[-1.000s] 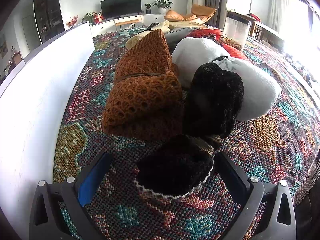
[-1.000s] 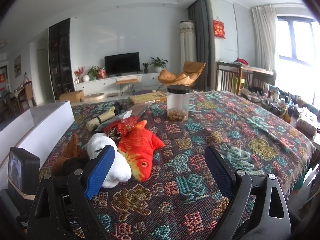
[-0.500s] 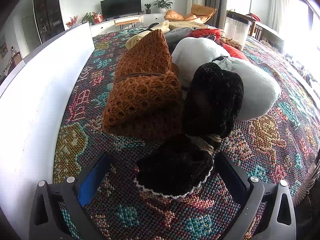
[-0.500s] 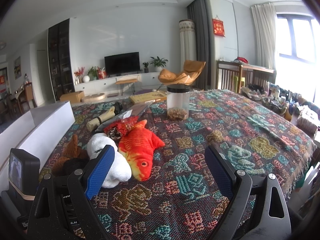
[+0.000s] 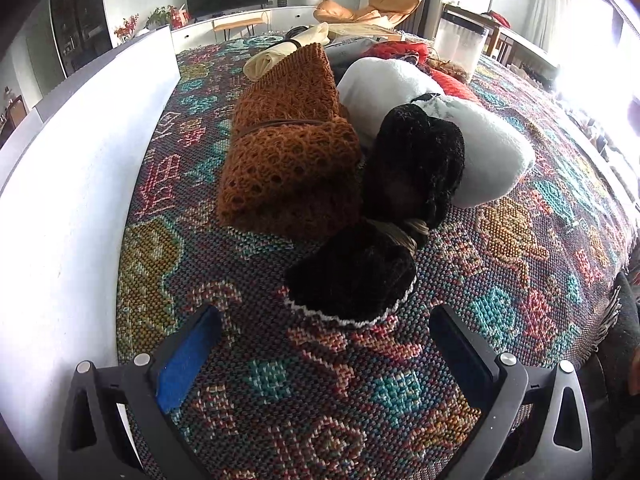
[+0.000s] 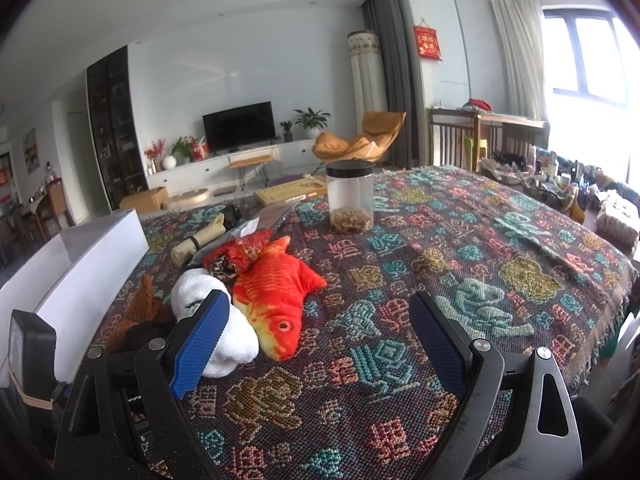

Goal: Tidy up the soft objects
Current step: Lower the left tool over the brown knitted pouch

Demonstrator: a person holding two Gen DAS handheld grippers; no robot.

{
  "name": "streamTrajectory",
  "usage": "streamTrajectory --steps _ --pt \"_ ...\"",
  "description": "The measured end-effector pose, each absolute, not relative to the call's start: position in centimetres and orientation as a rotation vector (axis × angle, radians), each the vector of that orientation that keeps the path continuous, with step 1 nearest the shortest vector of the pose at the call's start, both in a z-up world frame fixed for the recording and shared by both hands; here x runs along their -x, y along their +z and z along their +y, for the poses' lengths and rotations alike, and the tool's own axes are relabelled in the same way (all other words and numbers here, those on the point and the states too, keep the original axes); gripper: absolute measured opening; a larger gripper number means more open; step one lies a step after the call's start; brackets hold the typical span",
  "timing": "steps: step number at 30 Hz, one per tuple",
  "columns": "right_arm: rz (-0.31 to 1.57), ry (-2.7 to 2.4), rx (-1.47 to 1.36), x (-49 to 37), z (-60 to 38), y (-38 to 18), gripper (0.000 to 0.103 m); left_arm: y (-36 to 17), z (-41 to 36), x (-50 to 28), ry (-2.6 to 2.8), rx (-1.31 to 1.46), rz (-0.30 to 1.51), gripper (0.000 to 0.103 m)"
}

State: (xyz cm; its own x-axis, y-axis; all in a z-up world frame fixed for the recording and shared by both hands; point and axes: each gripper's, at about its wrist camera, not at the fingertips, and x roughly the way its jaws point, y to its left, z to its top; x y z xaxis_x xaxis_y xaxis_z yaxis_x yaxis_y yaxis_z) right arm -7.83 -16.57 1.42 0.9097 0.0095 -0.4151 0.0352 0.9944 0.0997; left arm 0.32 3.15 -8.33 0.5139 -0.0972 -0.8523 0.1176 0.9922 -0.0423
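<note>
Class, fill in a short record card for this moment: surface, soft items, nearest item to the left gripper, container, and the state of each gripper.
Surface: patterned woven tablecloth
Soft items: brown crocheted knit bundle, black fuzzy tied bundle, white plush pillow, red-orange plush fish
Nearest to left gripper: black fuzzy tied bundle, not gripped
Container: white open box, left of the pile
Right gripper: open, empty
Left gripper: open, empty

A lived-in home living room: television (image 6: 239,125) on a low white cabinet (image 6: 224,168), potted plants (image 6: 313,118), tan lounge chair (image 6: 360,145), curtained window (image 6: 584,60), patterned cloth (image 6: 440,272) over the worktop
</note>
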Motion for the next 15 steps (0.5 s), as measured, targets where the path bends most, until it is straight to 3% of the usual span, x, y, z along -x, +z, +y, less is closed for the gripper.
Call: streamTrajectory --steps 15 --pt "0.436 -0.012 -0.128 7.7 -17.0 1.8 0.093 -6.9 2.3 0.3 -0.117 -0.073 1.001 0.103"
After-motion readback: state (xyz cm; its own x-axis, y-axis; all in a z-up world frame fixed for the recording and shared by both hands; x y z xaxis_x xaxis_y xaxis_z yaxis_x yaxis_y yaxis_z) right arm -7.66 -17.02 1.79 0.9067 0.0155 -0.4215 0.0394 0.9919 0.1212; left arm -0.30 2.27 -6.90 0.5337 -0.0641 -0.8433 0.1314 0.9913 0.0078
